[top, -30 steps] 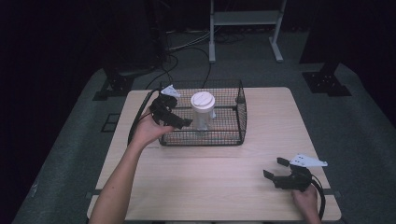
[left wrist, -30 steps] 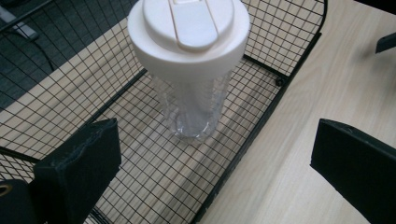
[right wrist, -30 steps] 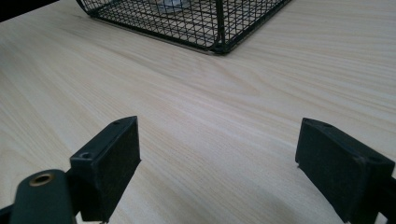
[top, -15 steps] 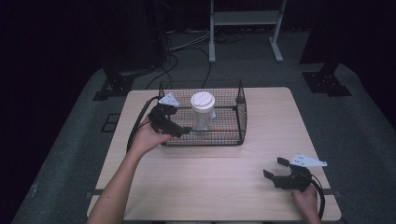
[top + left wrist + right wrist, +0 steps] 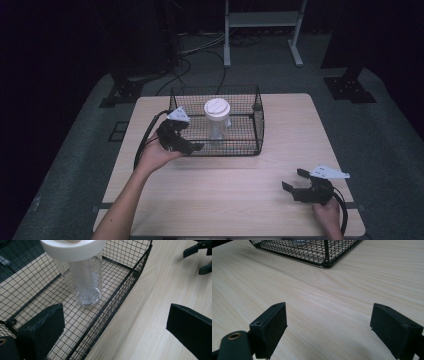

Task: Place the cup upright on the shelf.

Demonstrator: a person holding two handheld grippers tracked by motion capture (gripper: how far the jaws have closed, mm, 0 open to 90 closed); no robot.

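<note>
A black wire basket (image 5: 260, 120) stands at the back middle of the pale wooden table (image 5: 225, 200). Inside it, upright, is a clear plastic container with a white lid (image 5: 217, 117). My left gripper (image 5: 194, 146) hovers open at the basket's front left corner, holding nothing. In the left gripper view its jaws (image 5: 115, 327) straddle the basket's front wall (image 5: 120, 297), and the container (image 5: 85, 277) stands ahead of them, apart. My right gripper (image 5: 293, 179) rests open and empty near the table's front right; its jaws (image 5: 329, 327) point across bare wood toward the basket's corner (image 5: 324, 255).
The floor around the table is dark grey. Behind it stand black stand feet (image 5: 122, 92), cables and a white frame (image 5: 260, 30). Bare wood stretches between the two grippers in front of the basket. The right gripper (image 5: 200, 255) appears far off in the left gripper view.
My left gripper has drawn back from beside the container toward the basket's front left corner, staying open. The right gripper has not moved.
</note>
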